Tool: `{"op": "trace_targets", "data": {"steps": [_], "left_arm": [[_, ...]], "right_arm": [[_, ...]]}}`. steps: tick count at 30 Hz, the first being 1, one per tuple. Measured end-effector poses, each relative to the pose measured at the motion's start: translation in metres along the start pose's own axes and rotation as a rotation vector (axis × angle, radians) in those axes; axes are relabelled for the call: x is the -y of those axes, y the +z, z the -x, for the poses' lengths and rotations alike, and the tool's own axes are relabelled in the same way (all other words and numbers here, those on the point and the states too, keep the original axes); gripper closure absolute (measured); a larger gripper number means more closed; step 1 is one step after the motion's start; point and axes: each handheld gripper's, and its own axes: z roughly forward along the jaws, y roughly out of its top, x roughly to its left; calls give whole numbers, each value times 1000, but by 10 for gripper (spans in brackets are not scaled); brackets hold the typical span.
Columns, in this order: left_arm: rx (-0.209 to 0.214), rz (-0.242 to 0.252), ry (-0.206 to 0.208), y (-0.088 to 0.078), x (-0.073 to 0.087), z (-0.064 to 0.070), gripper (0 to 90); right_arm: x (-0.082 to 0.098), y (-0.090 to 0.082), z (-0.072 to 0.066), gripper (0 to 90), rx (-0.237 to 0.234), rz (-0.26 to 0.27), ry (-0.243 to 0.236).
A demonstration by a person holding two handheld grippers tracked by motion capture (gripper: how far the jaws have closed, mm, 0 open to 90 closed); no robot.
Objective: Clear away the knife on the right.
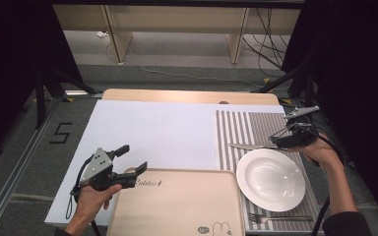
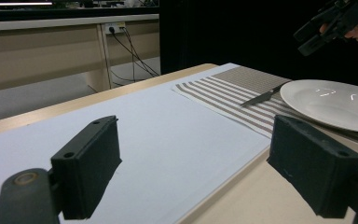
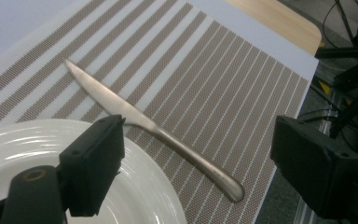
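Note:
A metal table knife lies on the striped placemat, just behind a white deep plate. My right gripper hovers open over the knife's handle end, one jaw above the plate rim and the other past the mat's edge. My left gripper stands open and empty at the far left corner of the tan tray. From the left gripper view the knife, the plate and the right gripper sit farther off.
A fork lies on the placemat in front of the plate. A large white sheet covers the left and middle of the wooden table. Black curtains flank both sides; cables trail on the floor behind.

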Motion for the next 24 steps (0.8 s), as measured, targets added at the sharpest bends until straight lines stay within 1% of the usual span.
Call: {"op": "trace_targets", "data": {"steps": [1,2,3,4,5,7,8,9,10,11,12,13,14,15,16,17,18,19,20,21,22,24], "left_arm": [[1,0,1,0,0,0,158],[0,0,1,0,0,0,158],[0,1,2,0,0,1,158],[1,-1,5,0,0,1,157],[1,-2,5,0,0,1,157],[1,-6,7,0,0,1,158],[-1,-7,5,0,1,1,158],[-1,-8,5,1,1,1,158],[-2,-7,3,1,1,1,158],[-2,-8,3,1,1,1,158],[-2,-8,4,1,1,1,158],[-2,-9,6,1,1,1,158],[-1,-9,5,1,1,1,158],[-2,-9,7,1,1,1,158],[-2,-9,7,1,1,1,158],[-2,-10,7,1,1,1,158],[-2,-10,8,1,1,1,158],[-3,-10,9,1,1,1,158],[4,-1,5,2,1,1,158],[-3,-10,8,1,1,2,158],[-1,-9,7,1,1,2,158],[-1,-10,10,2,1,2,158]], "right_arm": [[0,2,2,185,1,-12,-11],[-1,6,7,188,-3,-33,8],[-1,8,9,188,-6,-31,9],[-1,9,11,188,-6,-43,12],[-1,9,11,188,-6,-43,12],[-2,13,13,189,-8,-52,-6],[-2,14,14,188,-10,-60,-4],[-3,15,16,189,-14,-57,-18],[-3,17,17,190,-19,-67,-12],[-4,19,19,190,-20,-74,-15],[-4,20,20,190,-23,-76,-14],[-5,22,21,191,-25,-94,-10],[-5,23,20,191,-28,-110,5],[-5,24,21,191,-34,-123,7],[-5,24,21,191,-34,-123,7],[-5,27,20,191,-37,-144,23],[-5,27,20,191,-37,-144,23],[-5,32,23,191,-36,-150,0],[-5,32,23,191,-36,-150,0],[-5,35,24,191,-29,-172,5],[-5,35,24,191,-29,-172,5],[-5,41,26,192,-30,-193,11]]}}
